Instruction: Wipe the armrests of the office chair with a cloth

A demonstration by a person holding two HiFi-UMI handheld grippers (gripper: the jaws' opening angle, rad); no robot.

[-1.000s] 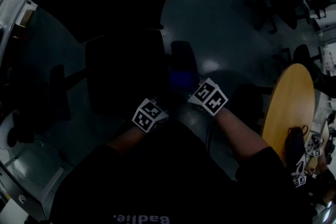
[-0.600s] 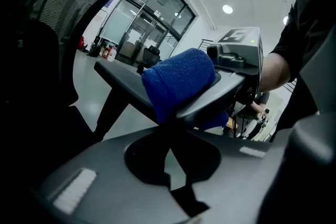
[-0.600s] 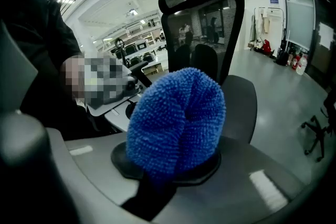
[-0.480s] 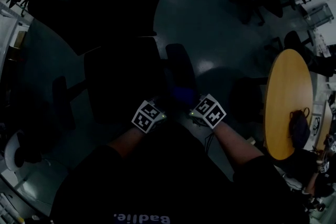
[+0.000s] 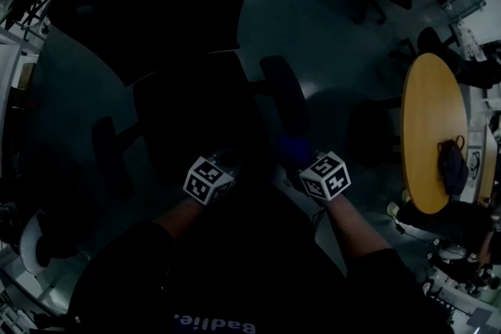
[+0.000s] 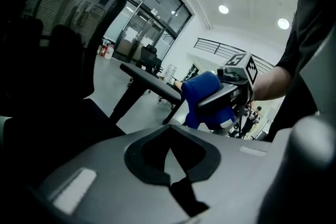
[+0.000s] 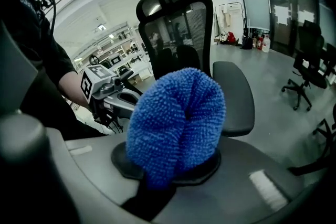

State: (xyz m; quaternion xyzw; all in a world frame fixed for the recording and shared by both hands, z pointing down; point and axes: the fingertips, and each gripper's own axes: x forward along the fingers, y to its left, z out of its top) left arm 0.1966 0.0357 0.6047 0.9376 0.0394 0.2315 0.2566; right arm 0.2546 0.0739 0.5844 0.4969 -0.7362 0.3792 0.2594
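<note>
The office chair (image 5: 188, 102) occupies the centre of the dim head view, its left armrest (image 5: 109, 149) well apart from both tools. The left gripper (image 6: 170, 160) hovers over the seat's front edge, jaws together with nothing between them. The right armrest (image 5: 283, 94) extends toward the person. At its near end sits the blue cloth (image 7: 176, 123), bunched and clamped in the right gripper (image 7: 168, 170); contact with the pad cannot be confirmed. A round wooden table (image 5: 427, 129) stands at far right.
</note>
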